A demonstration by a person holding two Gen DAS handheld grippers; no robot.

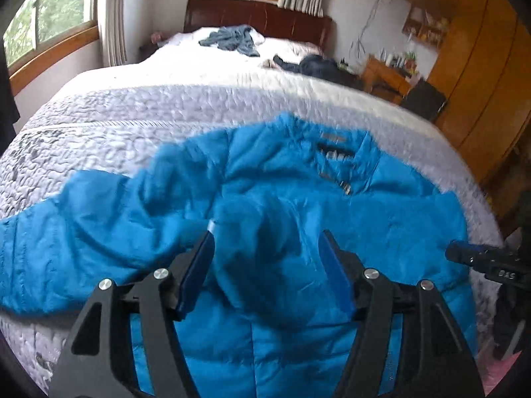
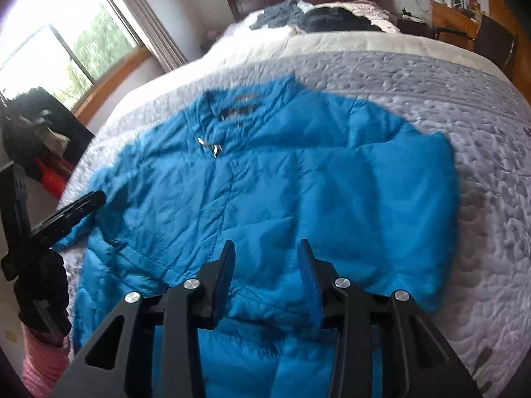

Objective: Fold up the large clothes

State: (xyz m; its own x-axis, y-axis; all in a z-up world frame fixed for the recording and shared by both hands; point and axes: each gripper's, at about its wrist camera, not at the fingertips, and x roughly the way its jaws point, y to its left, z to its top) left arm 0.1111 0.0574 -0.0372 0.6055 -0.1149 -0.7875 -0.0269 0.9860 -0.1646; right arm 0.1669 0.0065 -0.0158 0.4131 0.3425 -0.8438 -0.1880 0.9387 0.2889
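Observation:
A bright blue puffer jacket point(image 1: 298, 199) point(image 2: 265, 172) lies front up on the grey quilted bedspread point(image 1: 99, 132) point(image 2: 464, 106), collar toward the headboard. One sleeve point(image 1: 49, 248) stretches out to the left in the left wrist view. My left gripper point(image 1: 265, 240) hovers open over the jacket's lower body, nothing pinched between its blue pads. My right gripper point(image 2: 266, 247) also stands open just above the jacket's lower front. Each gripper shows in the other's view: the right point(image 1: 478, 258) at the jacket's right edge, the left point(image 2: 76, 209) at its left edge, held by a gloved hand point(image 2: 43, 292).
At the head of the bed lie a grey-blue garment point(image 1: 232, 38) and a dark garment point(image 1: 318, 64). A wooden wardrobe point(image 1: 481, 66) and a desk point(image 1: 388, 73) stand to the right of the bed. Windows point(image 2: 66, 43) and dark clutter point(image 2: 39, 126) are on the left.

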